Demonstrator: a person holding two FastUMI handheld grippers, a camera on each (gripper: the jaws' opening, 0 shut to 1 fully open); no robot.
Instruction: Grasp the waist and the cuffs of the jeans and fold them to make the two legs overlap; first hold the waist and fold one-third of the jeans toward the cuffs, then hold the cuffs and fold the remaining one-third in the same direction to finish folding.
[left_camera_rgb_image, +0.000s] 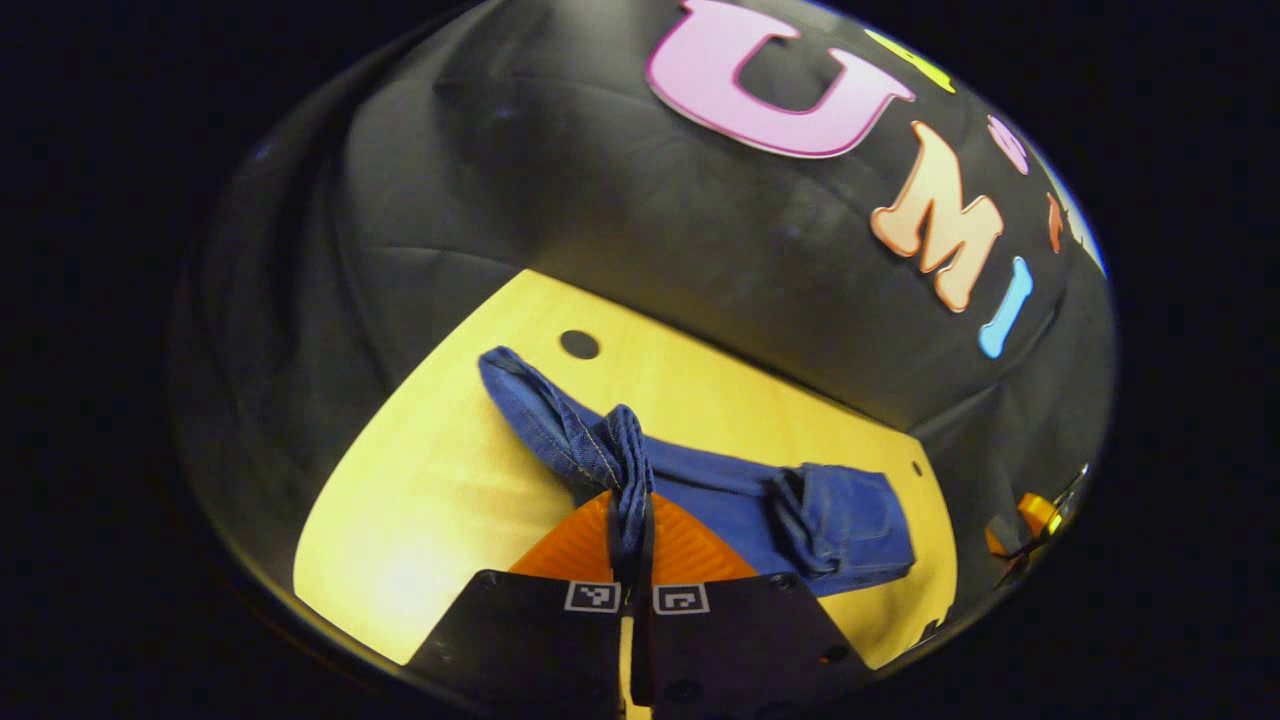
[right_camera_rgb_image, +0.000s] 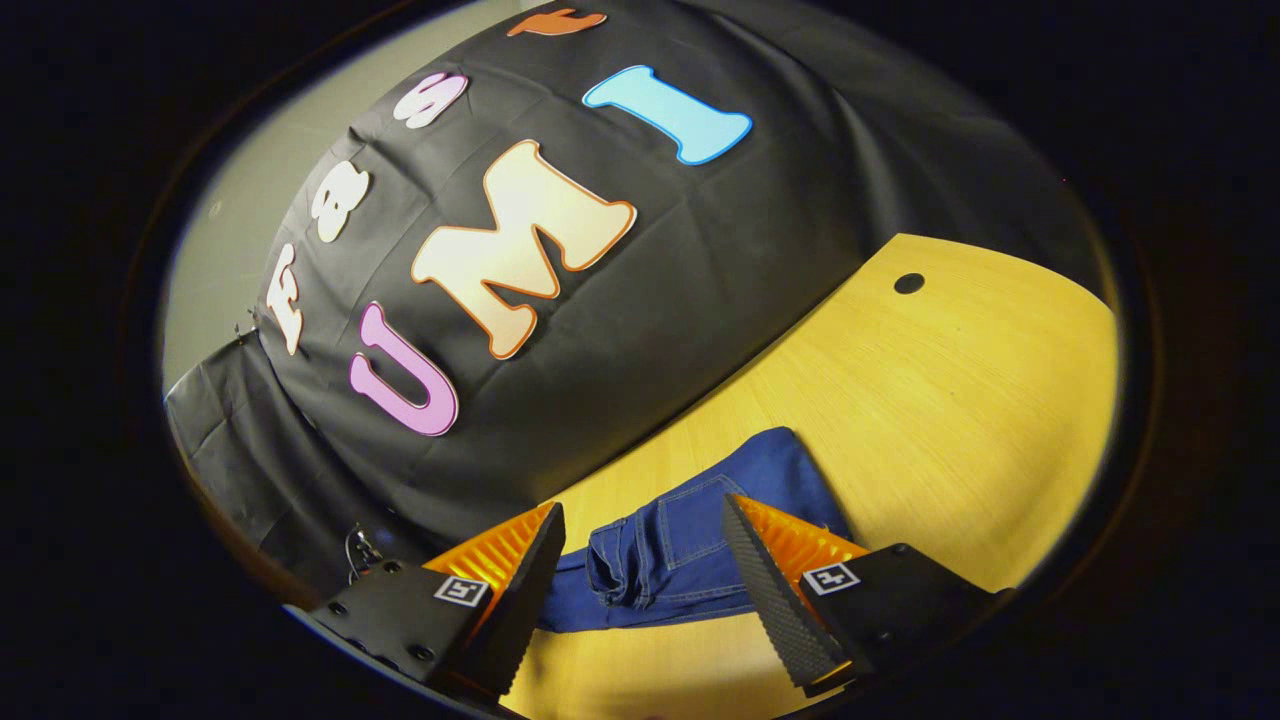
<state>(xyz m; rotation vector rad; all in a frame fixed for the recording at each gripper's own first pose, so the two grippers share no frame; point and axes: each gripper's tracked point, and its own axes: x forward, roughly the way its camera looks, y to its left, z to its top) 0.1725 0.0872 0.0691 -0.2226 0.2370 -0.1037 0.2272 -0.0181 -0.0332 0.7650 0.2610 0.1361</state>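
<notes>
Two grippers | left gripper (left_camera_rgb_image: 630, 545) clenched on jeans (left_camera_rgb_image: 720, 490) | right gripper (right_camera_rgb_image: 640, 570) released above waist

The left gripper's fingers (left_camera_rgb_image: 640, 545) hide part of the jeans (left_camera_rgb_image: 740, 495) pinched between them

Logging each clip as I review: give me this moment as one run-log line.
left gripper: shut on jeans | right gripper: open above jeans | jeans: on table | fold: unfinished
</notes>
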